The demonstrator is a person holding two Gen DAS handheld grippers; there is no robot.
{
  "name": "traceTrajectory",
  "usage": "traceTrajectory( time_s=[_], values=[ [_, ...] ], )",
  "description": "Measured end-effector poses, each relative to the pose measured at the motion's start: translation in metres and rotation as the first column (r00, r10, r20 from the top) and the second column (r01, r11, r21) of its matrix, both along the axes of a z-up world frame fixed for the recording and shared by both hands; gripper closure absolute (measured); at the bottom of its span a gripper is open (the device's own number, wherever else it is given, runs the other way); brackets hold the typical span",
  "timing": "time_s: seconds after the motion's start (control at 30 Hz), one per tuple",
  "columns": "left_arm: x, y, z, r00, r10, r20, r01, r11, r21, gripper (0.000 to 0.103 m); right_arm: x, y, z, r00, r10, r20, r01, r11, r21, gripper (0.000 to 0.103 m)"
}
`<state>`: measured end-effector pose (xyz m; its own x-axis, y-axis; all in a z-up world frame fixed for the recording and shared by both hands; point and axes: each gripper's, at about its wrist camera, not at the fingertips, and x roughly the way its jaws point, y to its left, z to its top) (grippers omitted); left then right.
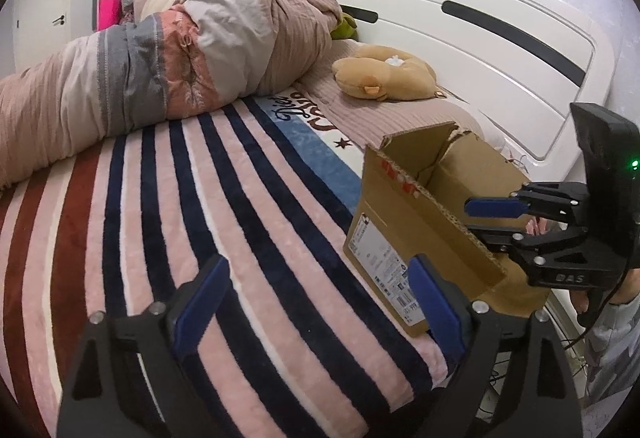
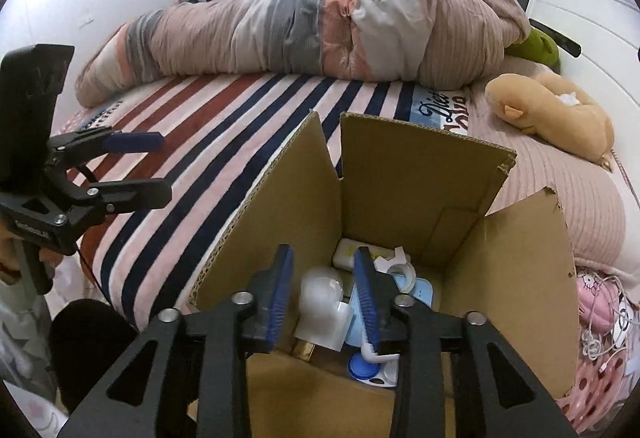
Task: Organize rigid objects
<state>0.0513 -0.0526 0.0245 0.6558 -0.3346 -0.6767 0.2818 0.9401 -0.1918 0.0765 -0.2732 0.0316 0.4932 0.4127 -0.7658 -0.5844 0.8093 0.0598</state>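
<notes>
while both tools sit at the near edge of the bed, i log the following.

item: cardboard box (image 2: 400, 198), flaps up, standing on the striped blanket (image 1: 200, 218) at the bed's near corner, close to the white headboard (image 1: 460, 38). its torn right flap leans outward toward the mattress edge; the left flap slants over the stripes.

item: box contents, seen from the right wrist view. a blurred clear dome-shaped piece on a white base (image 2: 322, 302), a pale blue tray (image 2: 420, 290), a tape dispenser (image 2: 400, 266), a cream block (image 2: 352, 254) against the far wall, a blue round cap (image 2: 364, 366) near the front wall. other pieces too jumbled to name.

item: my right gripper (image 2: 324, 290), above the box opening, pointing down into it. jaws part open with a moderate gap, nothing between them; the dome piece lies below the gap, and i cannot tell whether the pads touch it.

item: my left gripper (image 1: 316, 302), over bare stripes to the left of the box, jaws wide apart, holding nothing. its right finger (image 1: 436, 306) sits just in front of the box's labelled side.

item: open room. broad stretch of blanket to the left of the box, bounded at the back by a rolled duvet (image 1: 160, 58) running across the bed. a tan plush toy (image 1: 384, 74) lies by the headboard, well apart from the box.
</notes>
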Motion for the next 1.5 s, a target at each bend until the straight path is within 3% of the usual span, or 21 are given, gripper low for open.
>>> traceTrajectory(
  time_s=[0.13, 0.2, 0.3, 0.43, 0.5, 0.6, 0.83, 1.5],
  values=[
    [-0.004, 0.001, 0.002, 0.998, 0.063, 0.028, -0.064, 0.998, 0.015, 0.014, -0.001, -0.003, 0.007, 0.999, 0.0, 0.035, -0.001, 1.0, 0.03, 0.06],
    [-0.008, 0.002, 0.005, 0.993, 0.104, 0.054, -0.106, 0.994, 0.027, 0.014, -0.003, -0.006, 0.015, 0.998, 0.004, 0.065, -0.008, 0.998, 0.062, 0.045],
    [-0.014, 0.004, 0.011, 0.982, 0.161, 0.094, -0.165, 0.986, 0.034, 0.014, -0.009, -0.012, 0.028, 0.99, 0.007, 0.138, -0.024, 0.993, 0.118, 0.031],
    [-0.024, 0.008, 0.019, 0.961, 0.247, 0.127, -0.251, 0.968, 0.016, 0.013, -0.022, -0.018, 0.044, 0.966, 0.042, 0.255, -0.089, 0.98, 0.176, 0.016],
    [-0.027, 0.011, 0.021, 0.95, 0.284, 0.133, -0.287, 0.958, 0.004, 0.0, -0.028, -0.021, 0.049, 0.952, 0.063, 0.3, -0.126, 0.972, 0.197, 0.007],
    [-0.034, 0.011, 0.024, 0.931, 0.325, 0.166, -0.331, 0.944, 0.005, 0.0, -0.037, -0.024, 0.054, 0.929, 0.093, 0.358, -0.182, 0.957, 0.224, 0.0],
    [-0.044, 0.011, 0.024, 0.902, 0.382, 0.202, -0.396, 0.918, 0.032, 0.0, -0.042, -0.019, 0.041, 0.914, 0.147, 0.377, -0.246, 0.942, 0.229, 0.0],
    [-0.049, 0.01, 0.021, 0.886, 0.412, 0.211, -0.432, 0.9, 0.055, 0.0, -0.041, -0.02, 0.032, 0.919, 0.135, 0.371, -0.233, 0.944, 0.234, 0.0]
  ],
)
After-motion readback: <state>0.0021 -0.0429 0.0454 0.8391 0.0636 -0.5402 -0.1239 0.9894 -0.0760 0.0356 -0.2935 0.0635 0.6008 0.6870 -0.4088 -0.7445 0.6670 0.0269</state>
